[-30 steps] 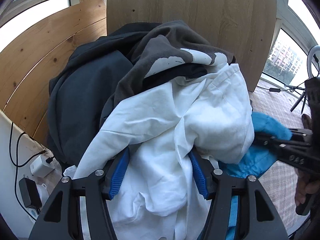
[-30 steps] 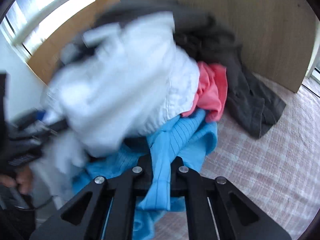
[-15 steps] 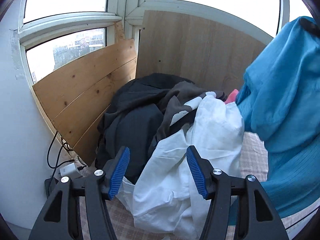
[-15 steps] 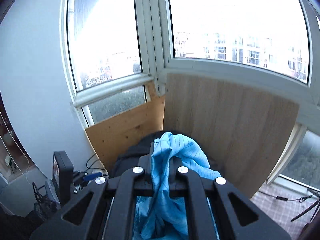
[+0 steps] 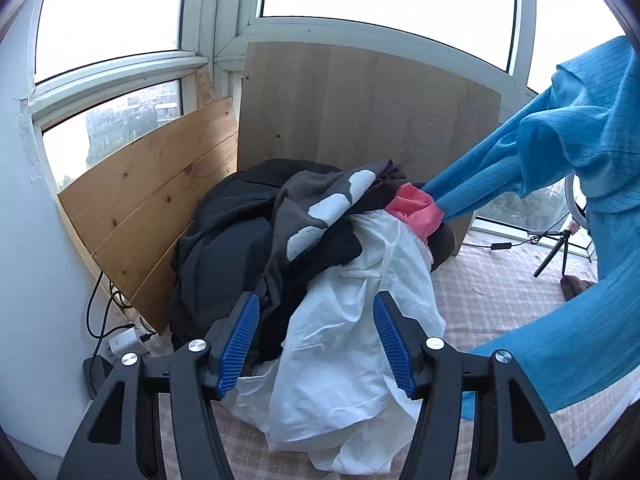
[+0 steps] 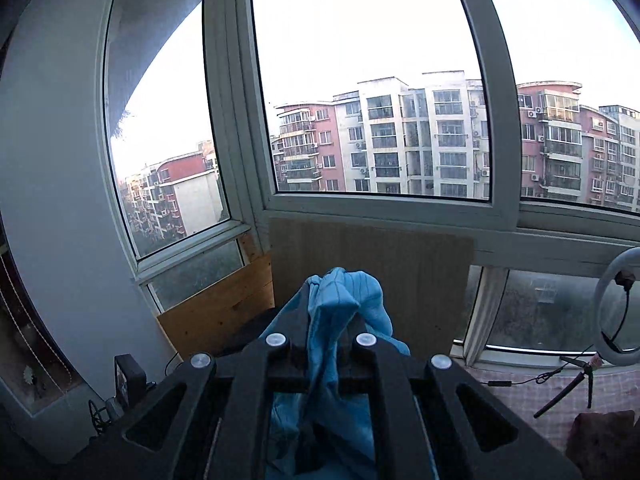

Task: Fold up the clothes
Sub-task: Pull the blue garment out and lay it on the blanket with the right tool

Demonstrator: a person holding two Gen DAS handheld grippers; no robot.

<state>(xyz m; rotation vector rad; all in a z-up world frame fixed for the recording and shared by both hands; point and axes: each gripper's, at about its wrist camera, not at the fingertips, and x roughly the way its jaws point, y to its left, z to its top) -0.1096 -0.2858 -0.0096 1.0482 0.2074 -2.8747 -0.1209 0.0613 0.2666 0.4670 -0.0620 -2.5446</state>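
A blue ribbed garment (image 5: 572, 168) hangs at the right of the left wrist view, lifted high, one part still stretched down into the clothes pile beside a pink garment (image 5: 416, 210). My right gripper (image 6: 324, 320) is shut on the blue garment (image 6: 340, 296) and points at the windows. The pile holds a white garment (image 5: 352, 312), a grey printed one (image 5: 316, 208) and dark clothes (image 5: 224, 252). My left gripper (image 5: 316, 336) is open just in front of the white garment, with nothing between its blue pads (image 5: 240, 340).
Two wooden boards (image 5: 360, 108) lean against the window corner behind the pile. Cables and a charger (image 5: 120, 344) lie at the left wall. A ring light on a tripod (image 6: 616, 308) stands at the right on the checked pink cover (image 5: 500, 288).
The right gripper has lifted the blue garment up out of the pile and now faces the windows. The left gripper let go of the white garment and drew back from the pile.
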